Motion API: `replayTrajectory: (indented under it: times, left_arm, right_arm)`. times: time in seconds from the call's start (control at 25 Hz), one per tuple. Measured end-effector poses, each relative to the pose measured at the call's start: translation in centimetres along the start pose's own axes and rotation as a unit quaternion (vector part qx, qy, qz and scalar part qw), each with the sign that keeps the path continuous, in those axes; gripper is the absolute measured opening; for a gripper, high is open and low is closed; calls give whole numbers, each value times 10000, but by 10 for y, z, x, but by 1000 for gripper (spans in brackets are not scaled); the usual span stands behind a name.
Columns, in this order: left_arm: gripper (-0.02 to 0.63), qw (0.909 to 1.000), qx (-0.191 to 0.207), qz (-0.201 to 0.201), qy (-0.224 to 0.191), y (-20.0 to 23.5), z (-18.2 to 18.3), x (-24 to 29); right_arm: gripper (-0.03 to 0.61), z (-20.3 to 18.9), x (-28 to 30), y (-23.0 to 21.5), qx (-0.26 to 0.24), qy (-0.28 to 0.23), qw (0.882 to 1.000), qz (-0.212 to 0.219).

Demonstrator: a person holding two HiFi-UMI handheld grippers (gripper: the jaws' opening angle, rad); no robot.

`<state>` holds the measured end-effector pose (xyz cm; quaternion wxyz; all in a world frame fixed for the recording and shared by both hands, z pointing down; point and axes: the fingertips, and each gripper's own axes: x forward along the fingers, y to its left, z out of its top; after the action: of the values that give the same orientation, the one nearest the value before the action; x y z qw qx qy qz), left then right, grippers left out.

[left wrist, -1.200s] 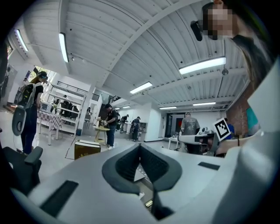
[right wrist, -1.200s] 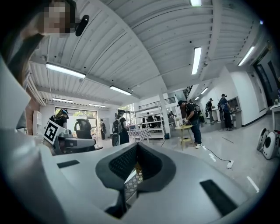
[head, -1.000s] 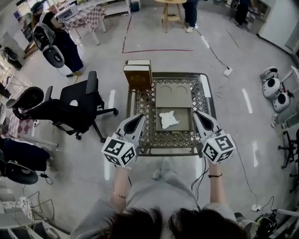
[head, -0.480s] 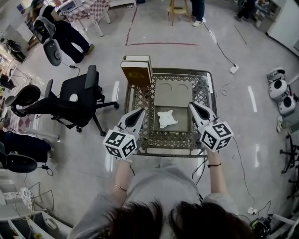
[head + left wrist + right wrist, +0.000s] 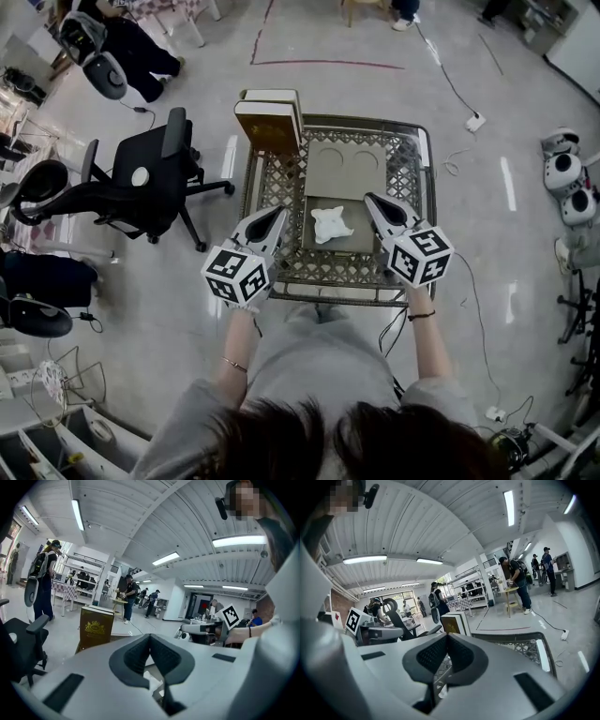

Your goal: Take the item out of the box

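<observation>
Since the box [image 5: 323, 246] lies open on the lattice table [image 5: 328, 272], lid [image 5: 347, 169] folded flat away from the person, the white item [image 5: 331, 223] sits exposed mid-tray with nothing on it. Left gripper [image 5: 280, 214] and right gripper [image 5: 367, 199] flank the tray, one at each side edge, both with jaws pressed together and empty, which reads as approach, not grasp. One pair must part before pinching the item, which looks crumpled, soft and light.

Open-plan robotics lab: polished grey floor [image 5: 525, 131] with red tape lines [image 5: 328, 64], office chairs [image 5: 141, 178], ceiling strip lights [image 5: 78, 513], white robot units [image 5: 567, 183], several people [image 5: 129, 592] standing.
</observation>
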<state>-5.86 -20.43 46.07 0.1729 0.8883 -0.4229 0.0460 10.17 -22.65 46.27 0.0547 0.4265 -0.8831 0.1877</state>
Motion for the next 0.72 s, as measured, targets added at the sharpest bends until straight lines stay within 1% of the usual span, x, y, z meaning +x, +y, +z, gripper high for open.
replayTrajectory:
  times: [0.24, 0.44, 0.72]
  left_arm:
    - [17, 9993, -110, -102, 335, 11, -17, 17]
    - [17, 9971, -242, -148, 710, 23, -49, 31]
    - [17, 9942, -437, -218, 961, 30, -76, 43]
  right_arm:
    - [21, -22, 20, -12, 133, 402, 9991, 46]
    - [21, -54, 36, -23, 229, 845, 9962, 45]
    - [21, -92, 53, -26, 443, 1318, 9902, 165]
